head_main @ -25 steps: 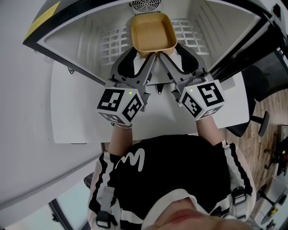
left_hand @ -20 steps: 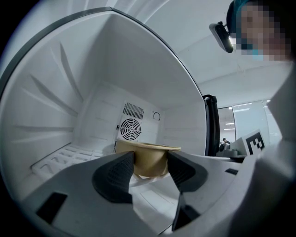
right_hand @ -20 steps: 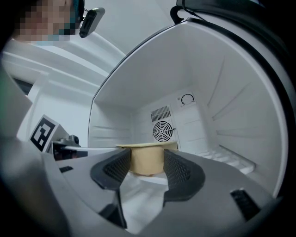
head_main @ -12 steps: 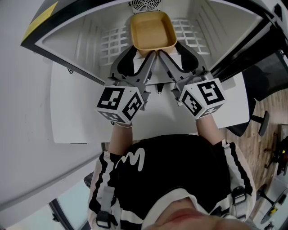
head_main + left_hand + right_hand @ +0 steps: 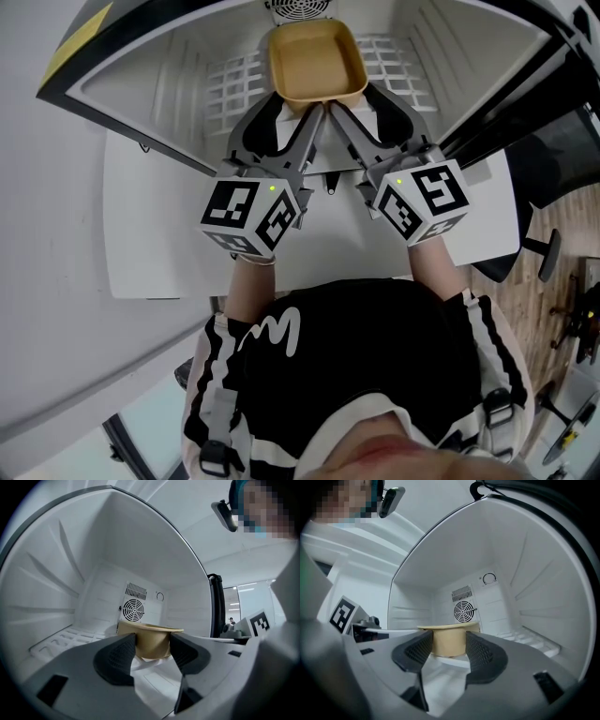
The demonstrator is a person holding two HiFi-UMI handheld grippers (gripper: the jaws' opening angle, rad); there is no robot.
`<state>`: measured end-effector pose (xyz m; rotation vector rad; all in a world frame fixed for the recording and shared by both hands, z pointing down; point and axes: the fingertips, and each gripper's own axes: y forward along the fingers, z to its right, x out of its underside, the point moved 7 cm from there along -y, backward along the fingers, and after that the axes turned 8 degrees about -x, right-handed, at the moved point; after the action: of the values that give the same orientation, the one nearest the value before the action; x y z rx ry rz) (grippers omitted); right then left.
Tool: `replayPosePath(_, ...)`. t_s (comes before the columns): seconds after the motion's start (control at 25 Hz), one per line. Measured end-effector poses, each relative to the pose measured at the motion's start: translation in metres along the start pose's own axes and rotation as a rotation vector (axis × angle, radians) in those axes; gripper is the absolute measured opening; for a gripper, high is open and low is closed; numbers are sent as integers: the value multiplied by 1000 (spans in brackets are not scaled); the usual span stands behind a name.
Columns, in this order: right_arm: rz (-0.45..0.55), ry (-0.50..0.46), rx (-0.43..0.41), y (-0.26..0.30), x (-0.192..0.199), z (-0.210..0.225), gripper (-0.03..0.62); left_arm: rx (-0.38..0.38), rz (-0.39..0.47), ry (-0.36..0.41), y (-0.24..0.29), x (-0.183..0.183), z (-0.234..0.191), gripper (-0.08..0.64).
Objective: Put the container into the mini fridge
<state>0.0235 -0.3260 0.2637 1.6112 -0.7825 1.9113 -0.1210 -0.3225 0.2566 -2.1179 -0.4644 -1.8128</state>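
Note:
A tan square container (image 5: 317,64) hangs inside the open white mini fridge (image 5: 169,89), above its wire shelf (image 5: 232,89). My left gripper (image 5: 300,111) and right gripper (image 5: 347,107) meet at its near edge, each shut on a near corner. In the left gripper view the container (image 5: 151,641) fills the gap between the dark pads (image 5: 117,656) of that gripper (image 5: 152,652). The right gripper view shows the same tan container (image 5: 449,642) between its jaws (image 5: 449,649). The container's inside looks empty.
A round fan grille (image 5: 133,610) sits on the fridge's back wall, also in the right gripper view (image 5: 464,611). The black fridge door (image 5: 84,42) stands open at the left. The fridge rests on a white table (image 5: 159,234). An office chair (image 5: 553,169) is at the right.
Both grippers have carried the container slightly deeper into the fridge, toward the back wall. Their grip on it is unchanged.

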Motion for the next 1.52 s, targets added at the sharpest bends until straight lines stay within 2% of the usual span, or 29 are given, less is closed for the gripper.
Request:
replayPosePath(0.88, -5, -11, 25, 1, 6, -2, 230, -26, -13, 46, 0, 5, 1, 235)
replayPosePath(1.52, 10, -30, 14, -1, 4, -4, 232, -51, -3, 112, -2, 5, 4, 235)
